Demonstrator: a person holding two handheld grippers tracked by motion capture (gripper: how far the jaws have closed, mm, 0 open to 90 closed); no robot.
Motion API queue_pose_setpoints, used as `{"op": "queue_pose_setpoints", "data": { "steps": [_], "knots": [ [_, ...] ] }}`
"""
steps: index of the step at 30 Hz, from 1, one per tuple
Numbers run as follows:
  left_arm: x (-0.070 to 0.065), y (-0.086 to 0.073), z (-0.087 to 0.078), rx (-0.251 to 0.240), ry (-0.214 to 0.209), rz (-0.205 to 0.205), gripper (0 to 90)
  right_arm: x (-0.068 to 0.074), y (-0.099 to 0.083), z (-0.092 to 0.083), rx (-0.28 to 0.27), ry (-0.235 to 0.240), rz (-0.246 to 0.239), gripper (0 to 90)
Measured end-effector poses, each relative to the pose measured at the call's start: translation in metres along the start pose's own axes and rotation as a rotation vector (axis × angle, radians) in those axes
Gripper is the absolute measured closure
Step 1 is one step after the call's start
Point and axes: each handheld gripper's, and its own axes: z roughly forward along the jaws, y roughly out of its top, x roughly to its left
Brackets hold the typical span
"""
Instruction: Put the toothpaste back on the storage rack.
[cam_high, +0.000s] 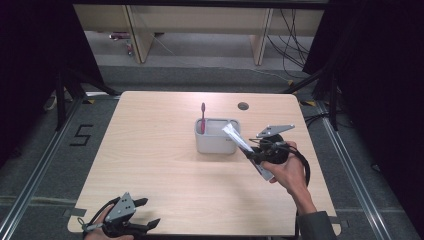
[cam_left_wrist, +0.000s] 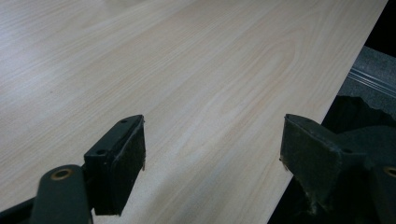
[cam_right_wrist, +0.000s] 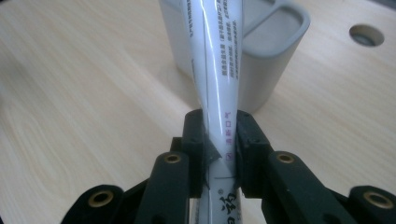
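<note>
A grey holder (cam_high: 216, 141) stands near the middle of the table, with a red toothbrush (cam_high: 202, 118) upright in its left end. My right gripper (cam_high: 252, 154) is shut on a white toothpaste tube (cam_high: 236, 137), which slants up and left so its flat end hangs over the holder's right rim. In the right gripper view the tube (cam_right_wrist: 215, 65) runs up between the pads toward the holder (cam_right_wrist: 268, 56). My left gripper (cam_high: 149, 212) rests open at the table's front left edge. In the left gripper view its jaws stand wide apart over bare wood with nothing between them.
The light wooden table (cam_high: 150, 165) has a round cable hole (cam_high: 243, 106) at the back right, seen also as a hole (cam_right_wrist: 366, 35) in the right gripper view. The table's edge (cam_left_wrist: 322, 121) runs close to my left gripper. Dark floor, rails and cables surround the table.
</note>
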Motion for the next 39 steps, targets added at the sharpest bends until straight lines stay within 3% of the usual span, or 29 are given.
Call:
{"op": "queue_pose_setpoints", "data": {
  "steps": [4, 5, 7, 10, 11, 18, 19, 20, 26, 27, 29, 32, 34, 37, 39],
  "knots": [
    [0.002, 0.000, -0.001, 0.021, 0.007, 0.027, 21.7, -0.003, 0.007, 0.002, -0.074, 0.009, 0.022, 76.5],
    [0.000, 0.000, 0.000, -0.001, 0.000, 0.003, 21.8, -0.003, 0.008, 0.002, -0.080, 0.011, 0.035, 76.5],
    [0.000, 0.000, 0.000, -0.003, 0.000, -0.003, 21.7, -0.006, 0.012, 0.005, -0.113, 0.004, 0.004, 76.4],
    [0.000, 0.000, -0.001, -0.001, 0.001, 0.001, 21.8, -0.004, 0.016, 0.007, -0.125, 0.005, 0.032, 76.5],
    [0.000, 0.000, -0.001, -0.007, 0.009, -0.007, 21.7, -0.005, 0.018, 0.008, -0.127, 0.005, 0.014, 76.4],
    [0.000, 0.000, -0.001, 0.004, -0.001, -0.009, 21.7, -0.009, 0.030, 0.012, -0.189, 0.003, 0.027, 76.5],
    [0.000, 0.000, 0.000, -0.001, 0.002, -0.008, 21.7, -0.011, 0.032, 0.013, -0.206, -0.002, 0.009, 76.5],
    [0.000, 0.000, 0.000, -0.002, 0.002, -0.007, 21.7, -0.009, 0.034, 0.014, -0.214, 0.018, 0.046, 76.5],
    [0.000, 0.000, -0.002, -0.002, 0.005, -0.011, 21.7, -0.012, 0.047, 0.020, -0.274, 0.007, 0.037, 76.5],
    [0.002, 0.001, -0.003, 0.021, 0.016, 0.016, 21.7, -0.012, 0.049, 0.021, -0.275, 0.011, 0.043, 76.5],
    [-0.001, 0.001, -0.003, -0.002, 0.010, -0.010, 21.7, -0.013, 0.052, 0.024, -0.303, 0.008, 0.035, 76.5],
    [-0.001, 0.001, -0.003, -0.002, 0.008, -0.010, 21.7, -0.011, 0.057, 0.028, -0.304, 0.022, 0.066, 76.5],
    [-0.001, 0.001, -0.002, -0.011, 0.005, -0.007, 21.7, -0.013, 0.061, 0.032, -0.322, 0.022, 0.045, 76.5],
    [0.000, 0.001, -0.004, -0.005, 0.003, 0.000, 21.8, -0.013, 0.065, 0.037, -0.341, 0.033, 0.077, 76.5],
    [0.000, 0.001, -0.003, -0.006, 0.002, -0.004, 21.7, -0.015, 0.069, 0.040, -0.363, 0.027, 0.062, 76.5]
  ]
}}
